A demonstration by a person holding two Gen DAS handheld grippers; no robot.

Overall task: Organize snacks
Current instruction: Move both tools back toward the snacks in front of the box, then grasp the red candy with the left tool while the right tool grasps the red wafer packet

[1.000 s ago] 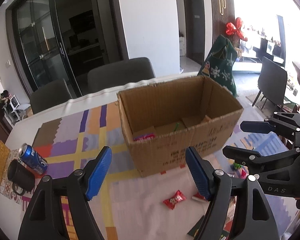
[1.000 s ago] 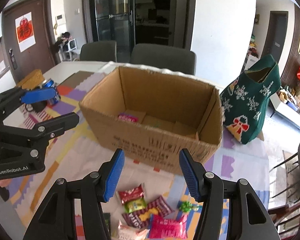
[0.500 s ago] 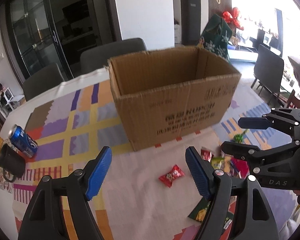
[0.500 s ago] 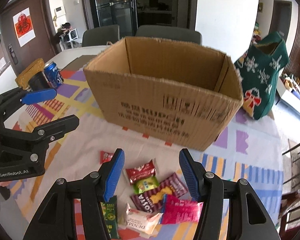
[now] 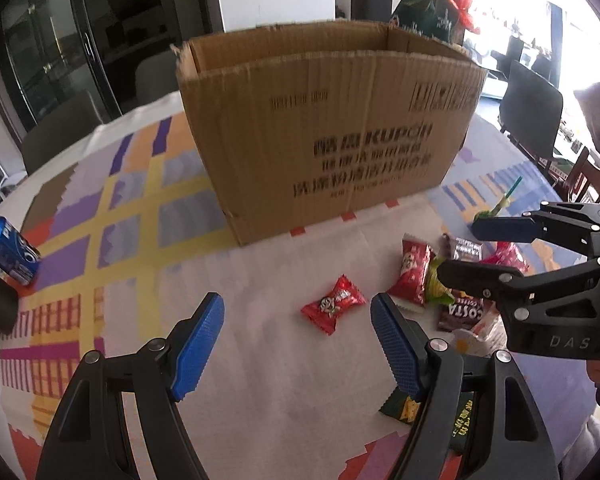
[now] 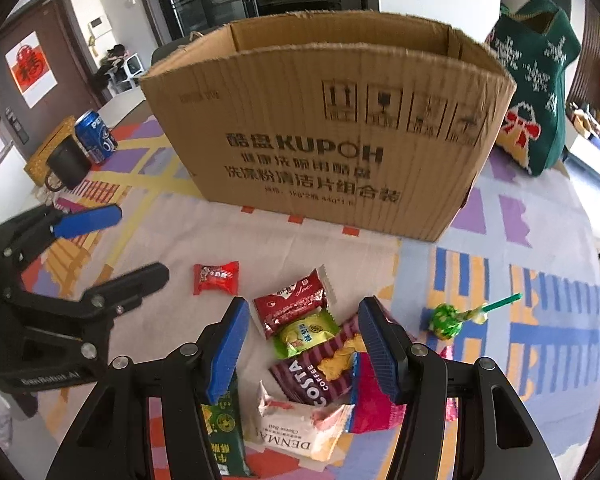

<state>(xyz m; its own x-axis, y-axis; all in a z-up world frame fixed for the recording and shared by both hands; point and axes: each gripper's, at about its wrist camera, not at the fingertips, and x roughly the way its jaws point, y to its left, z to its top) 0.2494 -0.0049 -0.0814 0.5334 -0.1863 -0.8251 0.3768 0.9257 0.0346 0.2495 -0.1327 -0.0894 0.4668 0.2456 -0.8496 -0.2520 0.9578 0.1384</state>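
Note:
An open cardboard box (image 5: 332,136) (image 6: 328,136) stands on the patterned tablecloth. In front of it lies a small red candy (image 5: 334,303) (image 6: 216,278), apart from a pile of snack packets (image 6: 312,344) (image 5: 432,284). My left gripper (image 5: 298,344) is open and empty, low over the cloth just short of the red candy. My right gripper (image 6: 300,344) is open and empty, straddling the pile with a green packet (image 6: 306,332) and a Costa packet (image 6: 316,372) between its fingers. A green lollipop (image 6: 448,320) lies to the right.
A blue Pepsi can (image 6: 96,136) (image 5: 10,250), a black mug (image 6: 66,164) and a yellow box (image 6: 46,152) stand at the table's left. A green Christmas stocking (image 6: 536,92) stands right of the box. Chairs stand behind the table.
Both grippers have come down and closer to the table in front of the box; the box's inside is out of sight now. Both stayed open.

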